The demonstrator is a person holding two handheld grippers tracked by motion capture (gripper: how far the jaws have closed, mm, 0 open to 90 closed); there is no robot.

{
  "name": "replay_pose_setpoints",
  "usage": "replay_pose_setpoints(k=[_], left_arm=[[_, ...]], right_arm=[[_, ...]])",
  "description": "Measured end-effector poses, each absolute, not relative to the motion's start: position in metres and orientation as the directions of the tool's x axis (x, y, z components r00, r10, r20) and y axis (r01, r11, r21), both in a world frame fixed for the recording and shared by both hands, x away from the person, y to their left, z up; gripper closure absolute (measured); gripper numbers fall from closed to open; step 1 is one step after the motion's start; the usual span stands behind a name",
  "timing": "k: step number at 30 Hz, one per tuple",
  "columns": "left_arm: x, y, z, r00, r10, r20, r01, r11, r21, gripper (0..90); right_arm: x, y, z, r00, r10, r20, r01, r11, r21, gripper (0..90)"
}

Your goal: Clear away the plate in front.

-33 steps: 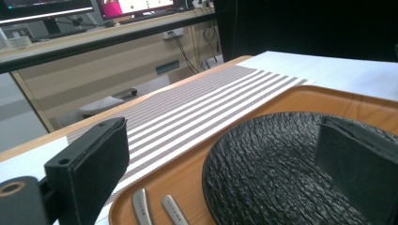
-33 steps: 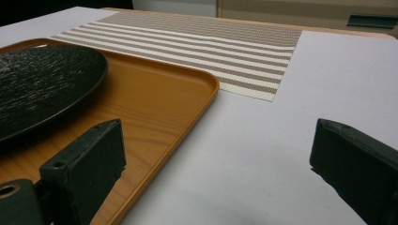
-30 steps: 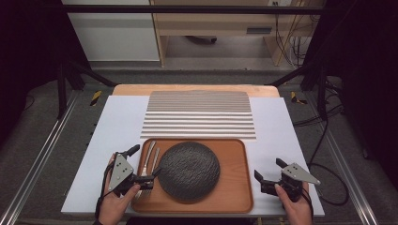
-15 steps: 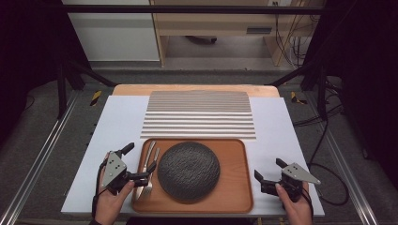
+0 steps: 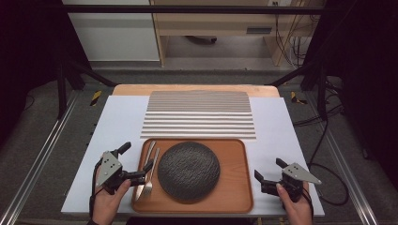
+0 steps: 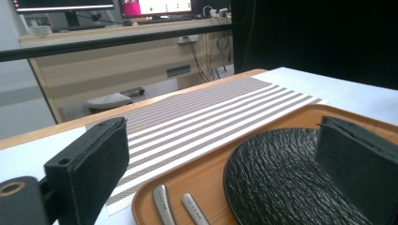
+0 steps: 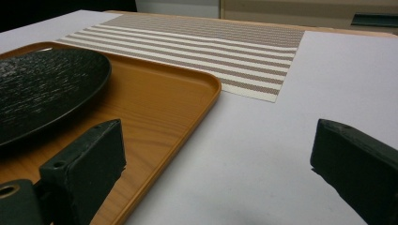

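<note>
A fork (image 5: 149,176) and a knife (image 5: 144,165) lie side by side on the left part of a brown tray (image 5: 237,178). Their handles point away from the person. The fork lies just beside a dark round plate (image 5: 188,170), which sits in the middle of the tray. In the left gripper view, the two handle ends (image 6: 180,211) show between the jaws, close to the plate's (image 6: 291,187) edge.

The left gripper (image 5: 136,164) is at the left edge of the tray, over the fork and knife. Its jaws are wide apart and hold nothing. One jaw is out over the table, and the other is over the tray by the plate.

The right gripper (image 5: 268,172) is on the other side, just right of the tray. Its jaws are wide apart too and hold nothing. It sits over the white table (image 5: 117,122).

A striped mat (image 5: 199,112) lies past the tray, touching its far edge.
</note>
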State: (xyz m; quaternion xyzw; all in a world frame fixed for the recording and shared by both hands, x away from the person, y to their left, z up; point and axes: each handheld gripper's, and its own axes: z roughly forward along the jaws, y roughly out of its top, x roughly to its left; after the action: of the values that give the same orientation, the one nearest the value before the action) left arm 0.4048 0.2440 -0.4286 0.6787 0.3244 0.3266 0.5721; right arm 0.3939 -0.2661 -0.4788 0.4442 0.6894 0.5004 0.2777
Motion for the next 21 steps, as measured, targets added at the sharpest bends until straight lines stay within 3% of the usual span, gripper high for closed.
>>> replay_pose_setpoints(k=[21], left_arm=[[0.4,0.267,-0.413,0.544,0.839,-0.008,0.084,-0.046,0.995,1.7]], right_arm=[[0.394,-0.266,-0.478,-0.458,0.887,0.056,0.33,0.111,0.937,3.6]])
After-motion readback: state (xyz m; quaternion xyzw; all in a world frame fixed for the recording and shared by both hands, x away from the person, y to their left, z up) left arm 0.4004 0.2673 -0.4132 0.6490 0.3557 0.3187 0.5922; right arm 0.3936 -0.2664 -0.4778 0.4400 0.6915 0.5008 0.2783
